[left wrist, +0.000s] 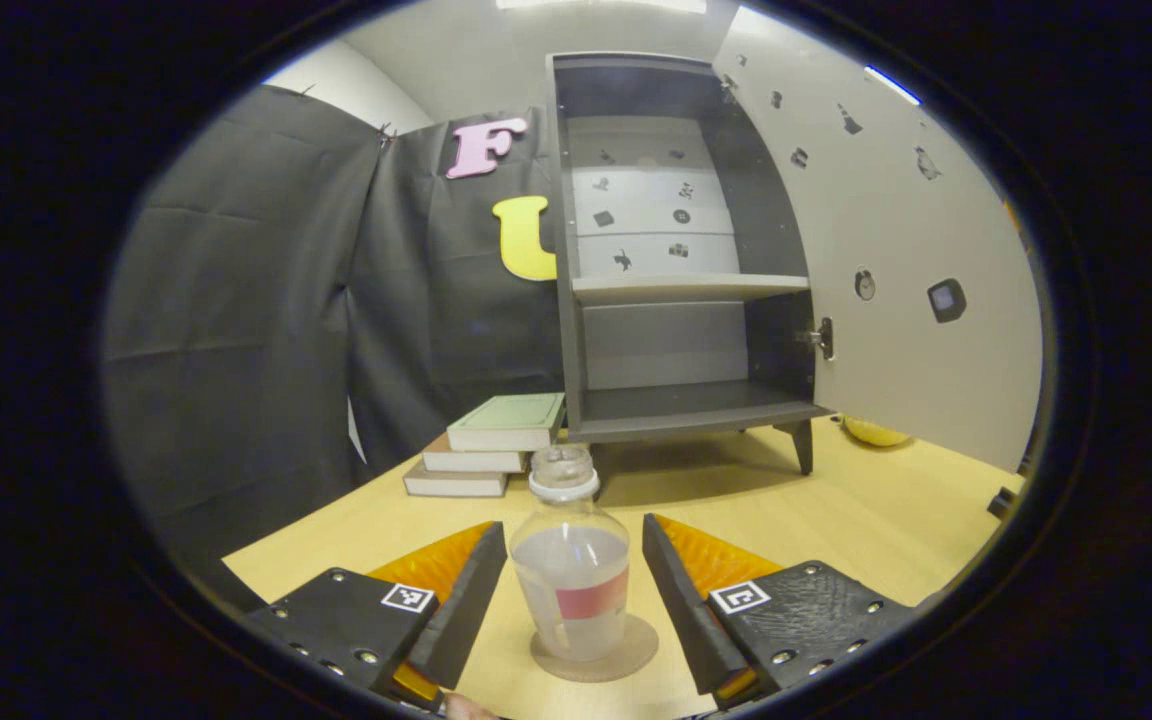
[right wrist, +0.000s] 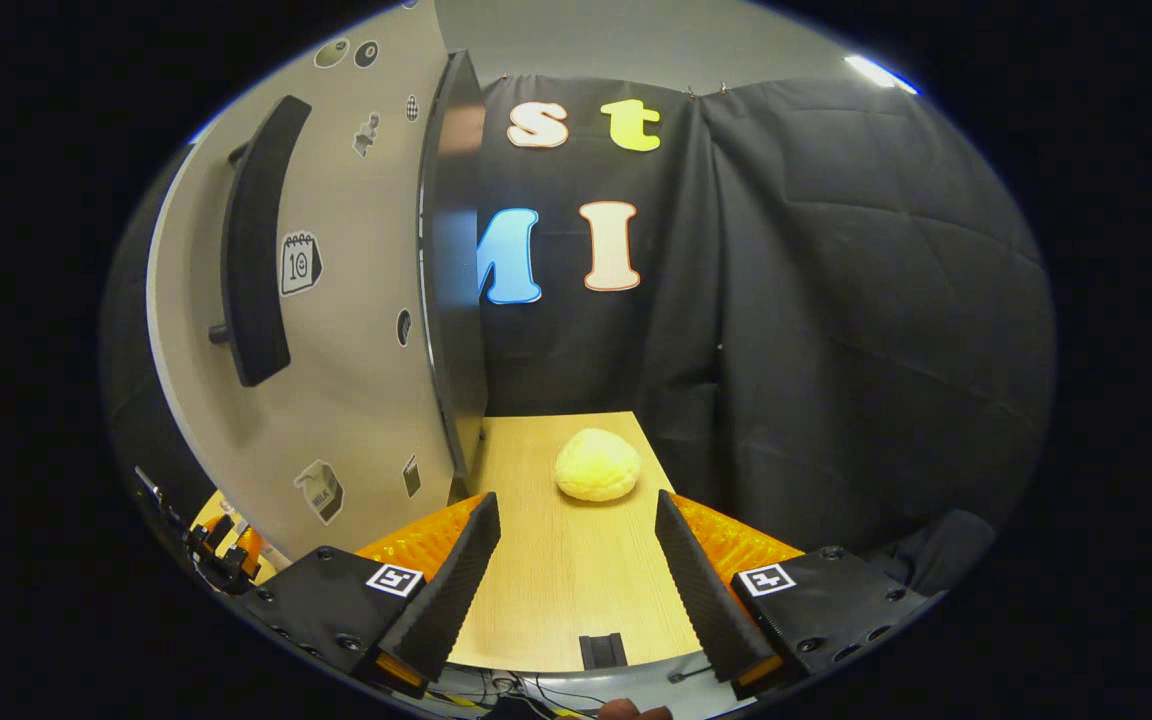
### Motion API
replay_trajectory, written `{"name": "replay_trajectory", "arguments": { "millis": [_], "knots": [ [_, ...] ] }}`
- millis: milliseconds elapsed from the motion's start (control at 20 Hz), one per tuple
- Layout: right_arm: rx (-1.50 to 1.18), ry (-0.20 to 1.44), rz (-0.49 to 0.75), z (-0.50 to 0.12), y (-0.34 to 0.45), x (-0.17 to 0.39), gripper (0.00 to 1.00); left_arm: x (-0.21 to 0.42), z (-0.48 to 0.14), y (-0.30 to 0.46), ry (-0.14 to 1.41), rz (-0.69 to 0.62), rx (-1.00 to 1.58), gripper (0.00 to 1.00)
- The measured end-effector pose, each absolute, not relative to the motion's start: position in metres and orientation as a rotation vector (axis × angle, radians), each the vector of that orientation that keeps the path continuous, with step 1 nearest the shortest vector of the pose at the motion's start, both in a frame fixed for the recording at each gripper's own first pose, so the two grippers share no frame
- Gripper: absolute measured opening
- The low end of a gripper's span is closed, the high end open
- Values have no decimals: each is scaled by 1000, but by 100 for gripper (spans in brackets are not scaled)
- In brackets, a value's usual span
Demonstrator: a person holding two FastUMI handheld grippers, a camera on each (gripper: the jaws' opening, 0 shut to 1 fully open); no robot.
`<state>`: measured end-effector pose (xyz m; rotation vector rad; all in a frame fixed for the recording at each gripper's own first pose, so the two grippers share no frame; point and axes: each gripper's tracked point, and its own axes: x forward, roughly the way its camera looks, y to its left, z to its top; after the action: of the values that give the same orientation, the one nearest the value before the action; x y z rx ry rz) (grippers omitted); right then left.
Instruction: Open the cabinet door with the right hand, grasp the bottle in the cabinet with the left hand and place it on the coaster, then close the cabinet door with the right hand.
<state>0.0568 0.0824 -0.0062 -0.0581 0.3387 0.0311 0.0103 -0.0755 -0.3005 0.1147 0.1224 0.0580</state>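
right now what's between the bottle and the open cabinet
In the left gripper view, only bare tabletop lies between the bottle on its coaster and the cabinet; the stacked books sit off to one side.

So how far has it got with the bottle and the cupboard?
Most of it looks done. The cabinet door stands wide open and the bottle sits upright on the coaster on the table. The left gripper is open around the bottle, fingers apart from it. Left to do: close the door. The right gripper is open beside the door's outer face, near its handle.
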Motion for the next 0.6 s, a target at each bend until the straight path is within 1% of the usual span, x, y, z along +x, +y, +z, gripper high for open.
{"name": "replay_trajectory", "arguments": {
  "millis": [150,250,300,400,450,500,600],
  "knots": [
    [-69,302,37,11,84,59,98,5,-268,-73,110,61,113,82],
    [-57,258,43,27,86,72,98,4,-238,-72,96,77,120,82],
    [-44,239,52,34,88,79,99,4,-224,-73,95,85,136,84],
    [-25,214,79,45,91,91,99,-1,-199,-74,115,112,195,82],
    [-18,204,90,51,91,95,98,-3,-182,-80,118,116,215,84],
    [-12,188,104,58,93,99,98,-3,-166,-89,123,108,216,82],
    [-16,149,128,72,95,105,97,-7,-142,-103,141,103,184,82]
  ]
}}
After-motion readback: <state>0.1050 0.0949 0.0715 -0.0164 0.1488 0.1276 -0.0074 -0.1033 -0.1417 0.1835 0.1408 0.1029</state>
